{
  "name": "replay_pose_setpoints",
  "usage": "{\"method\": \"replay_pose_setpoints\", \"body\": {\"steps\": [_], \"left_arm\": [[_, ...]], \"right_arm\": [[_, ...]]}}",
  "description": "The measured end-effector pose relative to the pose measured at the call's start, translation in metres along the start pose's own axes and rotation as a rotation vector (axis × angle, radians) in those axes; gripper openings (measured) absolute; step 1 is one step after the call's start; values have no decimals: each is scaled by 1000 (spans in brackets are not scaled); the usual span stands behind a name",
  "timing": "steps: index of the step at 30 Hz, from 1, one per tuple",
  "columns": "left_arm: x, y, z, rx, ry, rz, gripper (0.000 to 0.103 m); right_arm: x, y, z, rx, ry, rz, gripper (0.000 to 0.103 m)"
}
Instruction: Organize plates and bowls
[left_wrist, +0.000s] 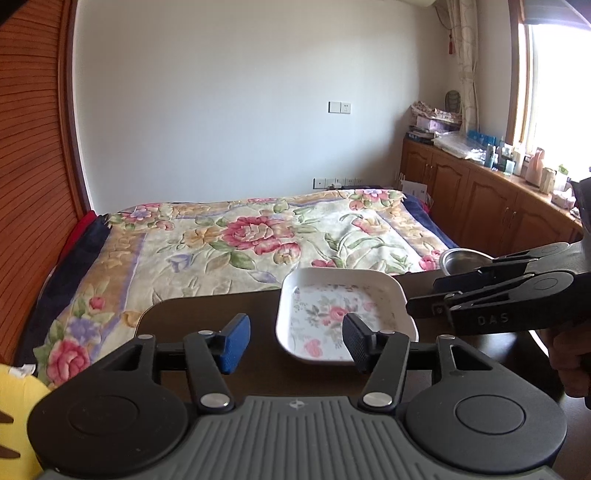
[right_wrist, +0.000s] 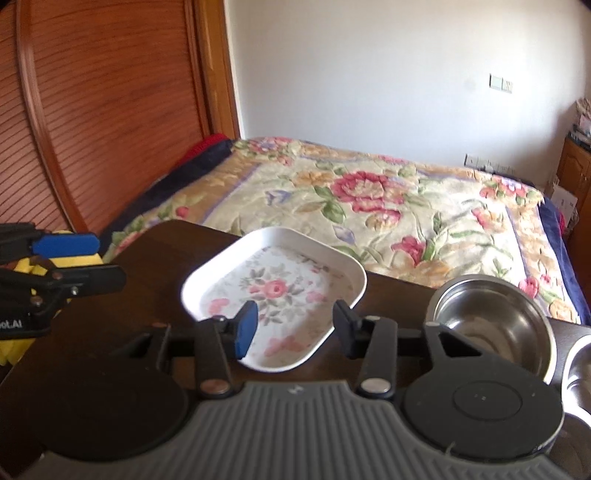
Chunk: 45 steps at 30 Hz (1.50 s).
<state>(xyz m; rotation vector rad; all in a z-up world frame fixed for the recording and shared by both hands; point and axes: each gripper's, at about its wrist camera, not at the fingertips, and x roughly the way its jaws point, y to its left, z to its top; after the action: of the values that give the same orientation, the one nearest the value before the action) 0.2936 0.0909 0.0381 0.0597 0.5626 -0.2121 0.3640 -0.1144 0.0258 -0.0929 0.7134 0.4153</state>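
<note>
A white square plate (left_wrist: 334, 314) (right_wrist: 273, 291) with a flower print lies on the dark wooden table (left_wrist: 221, 314) (right_wrist: 140, 266). A steel bowl (left_wrist: 461, 260) (right_wrist: 487, 321) stands just right of it, and the rim of a second steel bowl (right_wrist: 580, 369) shows at the right edge. My left gripper (left_wrist: 295, 343) (right_wrist: 81, 262) is open, hovering left of the plate with nothing between its fingers. My right gripper (right_wrist: 293, 328) (left_wrist: 424, 306) is open too, its fingers spread over the plate's near side. Nothing is held.
A bed with a floral blanket (left_wrist: 240, 236) (right_wrist: 369, 192) lies just beyond the table's far edge. A yellow cushion (left_wrist: 14, 406) sits low on the left. Wooden cabinets (left_wrist: 480, 199) with clutter on top run along the right wall. A hand (left_wrist: 569, 362) grips the right tool.
</note>
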Motion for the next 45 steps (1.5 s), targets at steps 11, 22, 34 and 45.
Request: {"method": "replay_pose_setpoints", "body": {"steps": [11,22,34,45], "left_arm": [[56,6,14,14,75,-25,49],[103,19,16,-47,161,-63,36],[125,26,13,-72,191,-70,28],[133,29,8,-84,216,-75,16]], "right_arm": [[32,-11,9,49,86,-23,48],[49,-21,12,129,157,-10,48],[64,-21,10,140,213,-2,48],[64,-25,9,150,206,-5,35]]}}
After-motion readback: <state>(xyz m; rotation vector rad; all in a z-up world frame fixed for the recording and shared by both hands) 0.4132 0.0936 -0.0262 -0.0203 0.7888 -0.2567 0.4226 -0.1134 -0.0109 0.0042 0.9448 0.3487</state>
